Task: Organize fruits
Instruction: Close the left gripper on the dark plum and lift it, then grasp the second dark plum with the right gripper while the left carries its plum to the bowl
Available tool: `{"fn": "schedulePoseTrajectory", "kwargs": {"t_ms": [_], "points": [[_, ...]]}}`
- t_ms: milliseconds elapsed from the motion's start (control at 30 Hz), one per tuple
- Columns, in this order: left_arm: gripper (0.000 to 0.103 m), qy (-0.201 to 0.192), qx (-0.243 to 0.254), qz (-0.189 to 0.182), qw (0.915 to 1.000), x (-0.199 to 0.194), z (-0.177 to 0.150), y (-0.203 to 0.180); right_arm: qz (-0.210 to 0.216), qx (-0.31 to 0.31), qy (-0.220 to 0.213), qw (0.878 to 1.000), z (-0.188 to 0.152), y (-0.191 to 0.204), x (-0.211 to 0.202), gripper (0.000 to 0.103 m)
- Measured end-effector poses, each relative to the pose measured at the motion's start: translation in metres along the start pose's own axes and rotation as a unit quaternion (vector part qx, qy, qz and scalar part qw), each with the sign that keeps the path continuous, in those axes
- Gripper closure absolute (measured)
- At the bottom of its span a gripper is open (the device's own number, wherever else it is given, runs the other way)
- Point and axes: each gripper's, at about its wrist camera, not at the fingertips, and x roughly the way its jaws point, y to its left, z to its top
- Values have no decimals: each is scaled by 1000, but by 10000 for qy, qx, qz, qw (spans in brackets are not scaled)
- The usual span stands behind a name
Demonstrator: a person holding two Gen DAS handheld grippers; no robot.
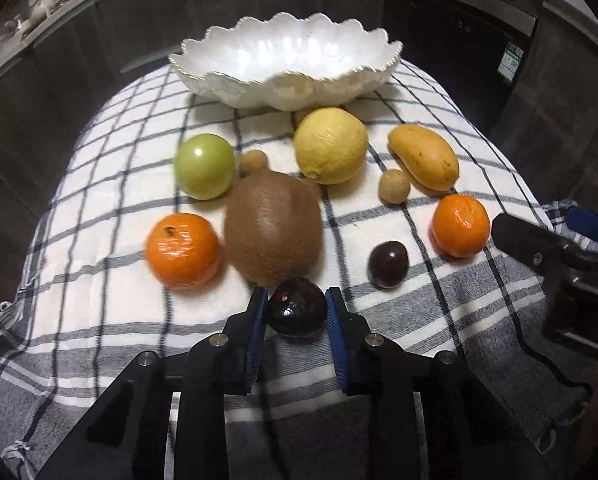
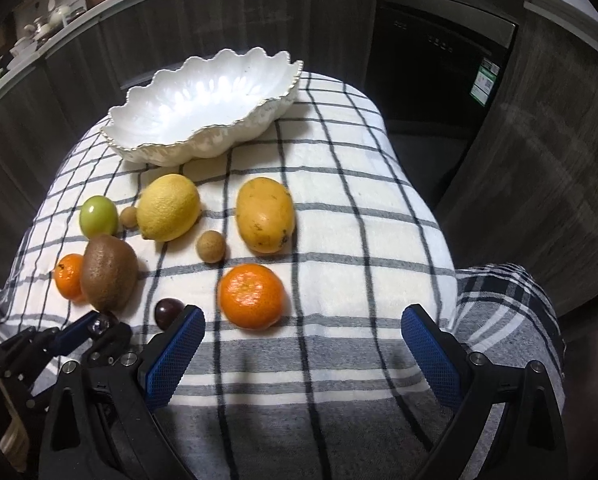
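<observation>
A dark plum (image 1: 297,307) is clamped between the blue pads of the left claw (image 1: 296,309), low in the left wrist view, on the checked cloth (image 1: 379,128) that covers the tabletop. Directly at 12 o'clock from the held plum a large brown kiwi (image 1: 273,227) is seen, with an orange (image 1: 183,251) touching or just beside it at 9 o'clock and a green apple (image 1: 204,166) at 11 o'clock of the kiwi. A small tan round fruit (image 1: 253,161) is tucked between apple and kiwi. A lemon (image 1: 331,145) lies at 1 o'clock of the kiwi, near the foot of the scalloped white bowl (image 1: 227,76), which is set at the far edge of the cloth with nothing seen inside it. At 3 o'clock of the lemon a mango (image 1: 423,157) is laid, with a second small tan fruit (image 1: 395,186) just beside it and a second orange (image 1: 461,225) at 5 o'clock of the mango. Another dark plum (image 1: 387,264) rests apart, at 2 o'clock of the held one. In the right wrist view the right claw (image 2: 302,322) is spread wide above the cloth with nothing between its pads; the second orange is found near its left pad, at 11 o'clock of the claw's middle.
</observation>
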Motion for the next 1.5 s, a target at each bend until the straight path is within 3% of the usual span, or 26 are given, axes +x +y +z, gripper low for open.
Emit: {"fn": "schedulePoseTrajectory", "kwargs": {"t_ms": [267, 533, 800, 1000, 1133, 1500], "points": [[74, -103, -453, 67, 9989, -15, -2, 33, 313, -384, -18, 9988, 4, 38, 0, 4], [74, -301, -852, 273, 9955, -26, -8, 68, 569, -749, 201, 9954, 6, 76, 18, 35], [74, -274, -1137, 201, 9929, -22, -13, 86, 374, -978, 414, 9936, 0, 89, 38, 56], [74, -292, -1141, 178, 9929, -22, -13, 85, 341, -980, 487, 9934, -5, 88, 48, 58], [74, -274, -1140, 193, 9929, -21, -13, 84, 499, -991, 453, 9928, -5, 90, 49, 75], [74, -405, -978, 408, 9935, -29, -9, 76, 674, -857, 299, 9936, 2, 84, 36, 75]]}}
